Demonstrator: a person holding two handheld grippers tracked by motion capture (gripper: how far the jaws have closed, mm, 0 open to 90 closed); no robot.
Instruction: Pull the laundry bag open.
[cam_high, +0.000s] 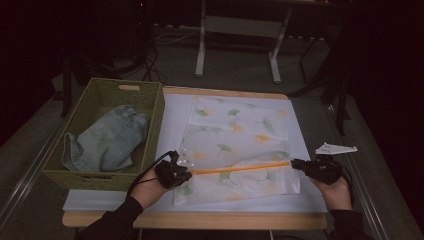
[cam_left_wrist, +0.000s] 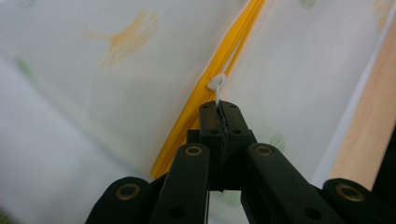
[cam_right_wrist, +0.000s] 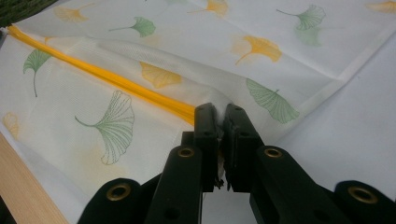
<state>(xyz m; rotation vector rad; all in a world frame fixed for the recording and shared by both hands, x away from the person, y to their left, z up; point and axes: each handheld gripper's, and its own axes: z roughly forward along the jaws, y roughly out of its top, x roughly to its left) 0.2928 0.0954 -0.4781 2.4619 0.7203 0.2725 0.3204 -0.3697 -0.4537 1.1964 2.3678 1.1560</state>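
A white mesh laundry bag (cam_high: 235, 135) printed with green and orange ginkgo leaves lies flat on the table. A yellow zipper (cam_high: 240, 168) runs across its near part. My left gripper (cam_high: 187, 175) sits at the zipper's left end, shut on the white zipper pull (cam_left_wrist: 217, 84), as the left gripper view (cam_left_wrist: 220, 106) shows up close. At the zipper's right end, my right gripper (cam_high: 295, 164) is shut on the bag's fabric edge (cam_right_wrist: 219, 109), where the yellow zipper (cam_right_wrist: 93, 70) stops.
A green woven basket (cam_high: 100, 90) stands at the table's left with folded light-blue jeans (cam_high: 107, 140) inside. A white sheet (cam_high: 175, 120) covers the wooden table (cam_high: 200, 220) under the bag. Desk legs and cables stand on the floor behind.
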